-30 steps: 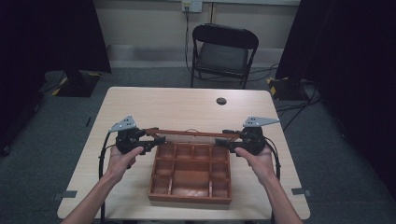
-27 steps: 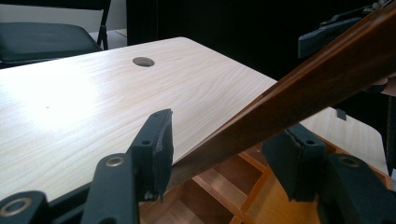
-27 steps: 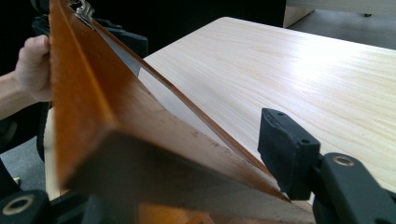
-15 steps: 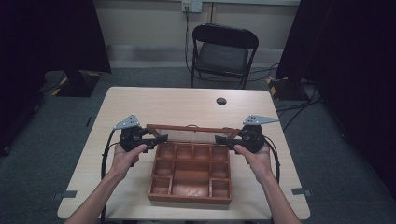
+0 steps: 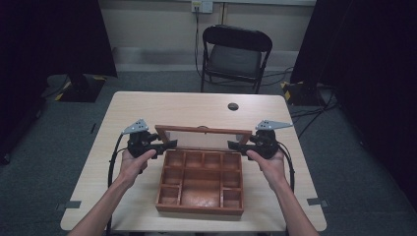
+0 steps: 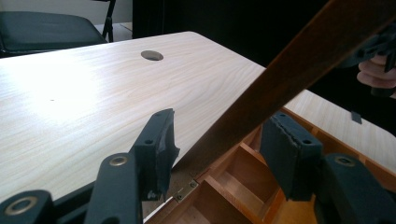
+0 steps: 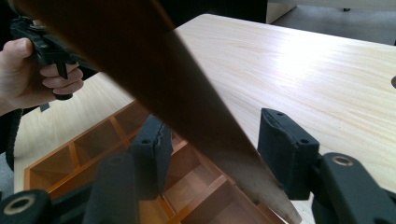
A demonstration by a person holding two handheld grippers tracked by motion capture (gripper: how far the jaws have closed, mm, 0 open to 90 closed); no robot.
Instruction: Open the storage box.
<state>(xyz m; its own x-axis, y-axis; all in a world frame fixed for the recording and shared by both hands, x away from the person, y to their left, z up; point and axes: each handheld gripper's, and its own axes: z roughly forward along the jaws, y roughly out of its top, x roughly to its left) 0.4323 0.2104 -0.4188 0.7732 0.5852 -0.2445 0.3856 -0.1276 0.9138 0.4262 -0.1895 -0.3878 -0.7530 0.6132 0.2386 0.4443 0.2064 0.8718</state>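
A brown wooden box (image 5: 199, 210) with several compartments lies on the table, its framed lid (image 5: 204, 130) hinged at the far side and raised. My left gripper (image 5: 169, 144) holds the lid's left end near the hinge, and my right gripper (image 5: 233, 145) holds the right end. In the left gripper view the lid (image 6: 289, 70) runs slantwise between the jaws of the left gripper (image 6: 217, 140), above the box (image 6: 233, 186). In the right gripper view the lid (image 7: 140, 60) crosses the right gripper (image 7: 212, 144) the same way. Both pairs of jaws have just been closing on it.
The pale wooden table (image 5: 196, 110) has a round cable hole (image 5: 233, 106) near its far edge. A black folding chair (image 5: 236, 54) stands behind it. The opposite hand shows in each gripper view (image 6: 376, 74) (image 7: 28, 79).
The lid has swung up higher from the box. Both hands stay at its ends and have hardly shifted.
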